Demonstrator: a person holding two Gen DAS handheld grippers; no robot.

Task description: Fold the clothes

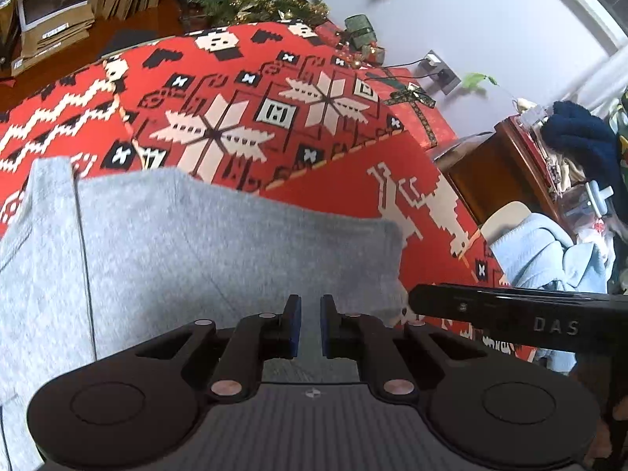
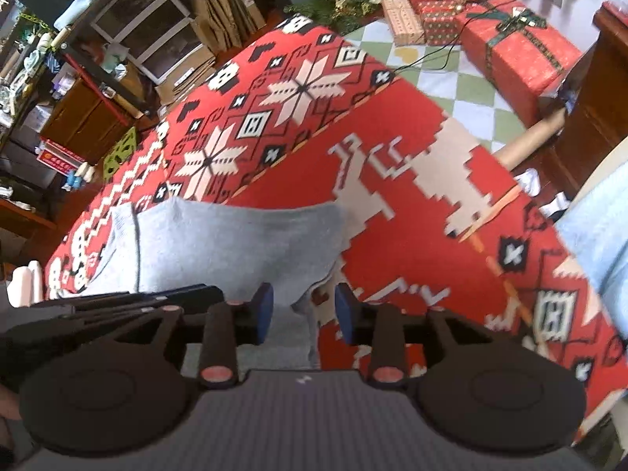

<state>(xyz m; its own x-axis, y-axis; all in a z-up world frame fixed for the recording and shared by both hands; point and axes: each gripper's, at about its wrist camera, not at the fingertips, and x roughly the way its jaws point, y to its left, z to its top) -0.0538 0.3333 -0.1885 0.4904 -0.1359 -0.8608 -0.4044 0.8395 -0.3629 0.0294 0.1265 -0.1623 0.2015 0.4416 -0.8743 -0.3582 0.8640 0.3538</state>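
Lying across the left and centre of the left wrist view, the grey garment (image 1: 196, 243) rests on the red patterned blanket (image 1: 243, 90) that covers the work surface. A dark seam line runs down the garment near its left edge. The left gripper (image 1: 311, 325) sits over the near edge of the grey garment; its blue-padded fingers (image 1: 294, 327) stand a narrow gap apart, with grey fabric visible in the gap, but whether the pads pinch the cloth cannot be told. Just right of it, the black body of the other tool enters the left wrist view. Further right, a light blue garment (image 1: 549, 259) lies beside the blanket edge, near a dark wooden cabinet (image 1: 506, 165).

In the right wrist view, the grey garment (image 2: 235, 243) occupies the left-centre. The right gripper (image 2: 303, 310) is spread wide over the garment's near right corner, its pads (image 2: 265, 310) not closed on the fabric. Wrapped red gift boxes (image 2: 518, 47) stand at upper right on a chequered floor (image 2: 463, 90).
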